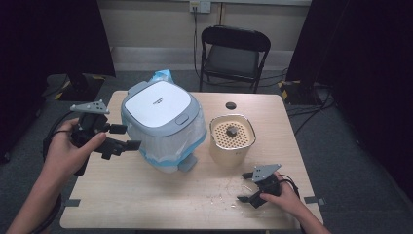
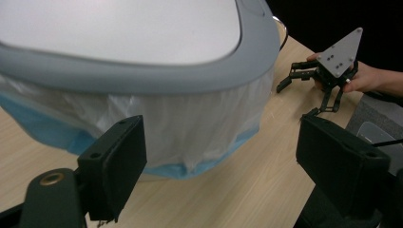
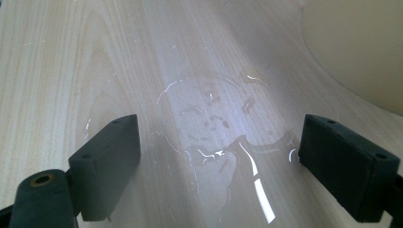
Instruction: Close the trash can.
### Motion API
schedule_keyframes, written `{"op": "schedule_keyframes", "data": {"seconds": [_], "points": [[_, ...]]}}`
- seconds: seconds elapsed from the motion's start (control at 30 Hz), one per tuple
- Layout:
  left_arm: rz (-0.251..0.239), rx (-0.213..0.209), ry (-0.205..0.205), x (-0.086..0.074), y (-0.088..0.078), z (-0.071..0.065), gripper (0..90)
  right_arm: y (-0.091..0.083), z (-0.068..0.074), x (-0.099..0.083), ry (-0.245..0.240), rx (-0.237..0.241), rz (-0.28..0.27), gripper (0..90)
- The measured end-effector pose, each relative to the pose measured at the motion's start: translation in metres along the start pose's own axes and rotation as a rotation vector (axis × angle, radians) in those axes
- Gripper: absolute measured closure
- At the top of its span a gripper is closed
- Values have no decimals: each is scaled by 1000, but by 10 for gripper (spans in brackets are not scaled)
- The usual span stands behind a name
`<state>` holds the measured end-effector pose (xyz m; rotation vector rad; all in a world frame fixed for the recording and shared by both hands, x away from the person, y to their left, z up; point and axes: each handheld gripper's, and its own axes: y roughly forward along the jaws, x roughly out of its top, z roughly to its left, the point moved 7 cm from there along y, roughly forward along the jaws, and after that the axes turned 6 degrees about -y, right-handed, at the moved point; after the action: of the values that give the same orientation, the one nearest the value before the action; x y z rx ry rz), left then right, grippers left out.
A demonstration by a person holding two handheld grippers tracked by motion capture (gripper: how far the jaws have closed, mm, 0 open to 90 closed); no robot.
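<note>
Left hand-held gripper [image 1: 127,137] stood just beside the lidded bin [image 1: 158,105], at its left flank, jaws wide and empty. From the left gripper view the bin's bag-lined wall [image 2: 190,128] sat ahead of the open jaws, neither pad touching it. Bin stood on the surface [image 1: 146,195], left of centre, lid shut, white liner with blue hem hanging over its sides.

Step in hand, as I judged it: approach to the bin's side or liner, grasp not yet made. Next move would call for easing the jaws forward onto the rim or the plastic and closing gently; the liner looked slack and could slip or bunch.

Left hand was raised off the surface, gripper pointing roughly level toward the bin. Right hand-held gripper [image 1: 247,190] rested low near the front edge, jaws apart, nothing between them, over a wet-looking smear [image 3: 218,123], possibly a spill, though the glare made that uncertain. Cream pot with perforated insert [image 1: 233,134] stood right of the bin, untouched.
</note>
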<state>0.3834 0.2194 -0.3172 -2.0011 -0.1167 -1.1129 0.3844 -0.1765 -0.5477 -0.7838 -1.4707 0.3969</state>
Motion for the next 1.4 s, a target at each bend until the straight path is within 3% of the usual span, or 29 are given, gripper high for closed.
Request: {"op": "schedule_keyframes", "data": {"seconds": [0.47, 0.9, 1.17, 1.4], "points": [[23, -35, -56, -63, 37, 20, 168, 0, 0, 0, 2, 2, 2, 132], [21, -44, -84, -104, 70, 36, 175, 0, 0, 0, 2, 2, 2, 132], [49, -61, -92, -132, 90, 37, 175, 0, 0, 0, 1, 2, 2, 132], [48, -76, -86, -146, 103, 34, 175, 0, 0, 0, 2, 2, 1, 132]]}}
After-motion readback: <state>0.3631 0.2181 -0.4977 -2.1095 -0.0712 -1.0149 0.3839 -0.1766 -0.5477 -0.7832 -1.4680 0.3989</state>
